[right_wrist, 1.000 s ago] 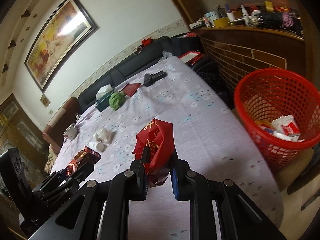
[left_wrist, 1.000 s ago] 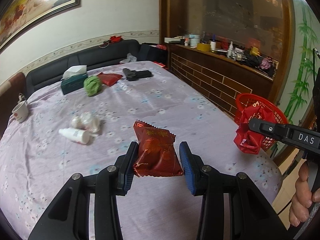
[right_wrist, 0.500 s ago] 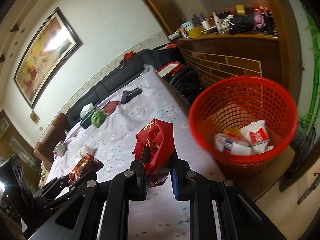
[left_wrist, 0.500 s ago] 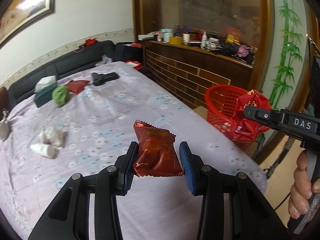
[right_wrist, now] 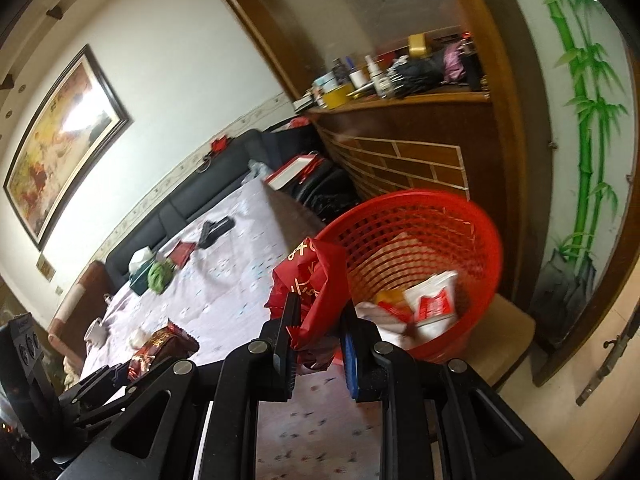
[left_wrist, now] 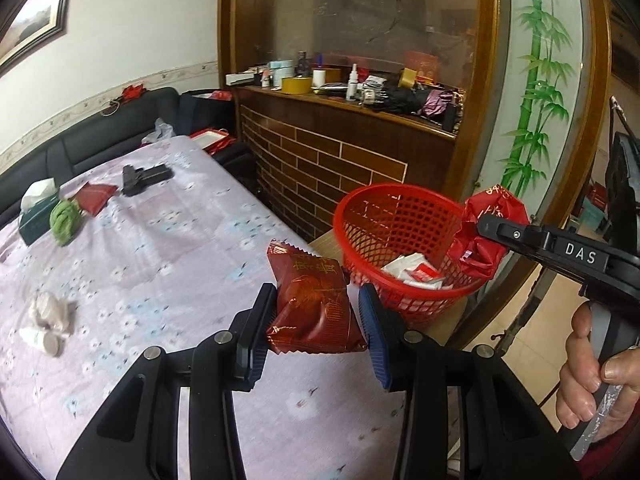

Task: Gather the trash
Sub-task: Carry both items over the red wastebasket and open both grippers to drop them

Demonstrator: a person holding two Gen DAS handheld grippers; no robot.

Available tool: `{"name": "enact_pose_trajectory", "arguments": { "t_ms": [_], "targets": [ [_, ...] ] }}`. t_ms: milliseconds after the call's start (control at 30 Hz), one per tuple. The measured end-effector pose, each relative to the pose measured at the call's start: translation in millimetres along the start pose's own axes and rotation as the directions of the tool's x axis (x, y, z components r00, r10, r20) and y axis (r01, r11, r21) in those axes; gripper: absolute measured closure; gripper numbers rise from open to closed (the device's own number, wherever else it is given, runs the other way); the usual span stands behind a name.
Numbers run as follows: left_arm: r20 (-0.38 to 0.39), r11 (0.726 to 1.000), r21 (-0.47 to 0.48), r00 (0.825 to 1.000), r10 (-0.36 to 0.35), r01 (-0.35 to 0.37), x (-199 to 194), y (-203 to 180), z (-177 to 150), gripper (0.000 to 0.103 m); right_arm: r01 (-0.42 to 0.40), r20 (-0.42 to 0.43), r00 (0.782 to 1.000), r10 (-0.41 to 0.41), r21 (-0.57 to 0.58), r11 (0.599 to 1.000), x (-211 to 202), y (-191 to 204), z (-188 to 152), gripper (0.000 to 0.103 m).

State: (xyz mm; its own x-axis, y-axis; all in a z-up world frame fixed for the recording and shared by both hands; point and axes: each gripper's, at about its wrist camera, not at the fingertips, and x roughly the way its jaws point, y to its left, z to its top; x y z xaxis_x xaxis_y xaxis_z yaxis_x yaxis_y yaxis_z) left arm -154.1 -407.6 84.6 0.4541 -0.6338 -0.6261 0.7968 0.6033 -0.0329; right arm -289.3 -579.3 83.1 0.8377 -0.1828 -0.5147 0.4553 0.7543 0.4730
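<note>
- Trash is on its way to the basket (left_wrist: 400, 232). In the left wrist view the left tongs (left_wrist: 316, 316) are clamped on a dark red snack packet (left_wrist: 314, 304), held above the near edge of the desk (left_wrist: 160, 248) with its flowered cloth; the red mesh basket stands just beyond that edge, lower down, with white and red wrappers already in it.
- Same view, right side: the right tongs (left_wrist: 484, 226), with a hand (left_wrist: 592, 376) on the handle, carry a crumpled red bag (left_wrist: 486, 232) at the basket's far rim.
- Writing: "DAS" in white letters on the right tongs' arm; gold characters on the packet and white ones on the bag, too small to read.
- Right wrist view: the right tongs (right_wrist: 318, 322) pinch the red bag (right_wrist: 310, 288) tight, the basket (right_wrist: 420, 264) close ahead and open-mouthed. The left tongs (right_wrist: 132, 372) with the packet (right_wrist: 160, 348) show at lower left.
- Judgement: this is the carry step. Next, each load must come squarely over the basket's mouth before the grip is let go, the bag likely first.
</note>
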Motion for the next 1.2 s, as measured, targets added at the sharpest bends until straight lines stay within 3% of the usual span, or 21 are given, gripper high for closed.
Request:
{"name": "enact_pose_trajectory", "arguments": {
  "t_ms": [533,900,1200],
  "targets": [
    [-0.048,0.986,-0.043,0.986,-0.160,0.158,48.7,-31.2,37.7,0.062,0.093,0.014,0.996,-0.093,0.000,0.996,-1.7,-41.4,29.6,0.081],
    [-0.092,0.980,-0.050,0.976,-0.196,0.192,94.5,-50.1,56.0,0.062,0.109,0.001,0.994,-0.109,0.007,0.994,16.6,-59.6,48.2,0.081],
    [-0.144,0.977,-0.073,0.967,-0.211,0.202,130.7,-48.7,50.3,0.062,0.123,-0.022,0.992,-0.123,-0.008,0.992,38.3,-64.2,58.9,0.081]
  ]
}}
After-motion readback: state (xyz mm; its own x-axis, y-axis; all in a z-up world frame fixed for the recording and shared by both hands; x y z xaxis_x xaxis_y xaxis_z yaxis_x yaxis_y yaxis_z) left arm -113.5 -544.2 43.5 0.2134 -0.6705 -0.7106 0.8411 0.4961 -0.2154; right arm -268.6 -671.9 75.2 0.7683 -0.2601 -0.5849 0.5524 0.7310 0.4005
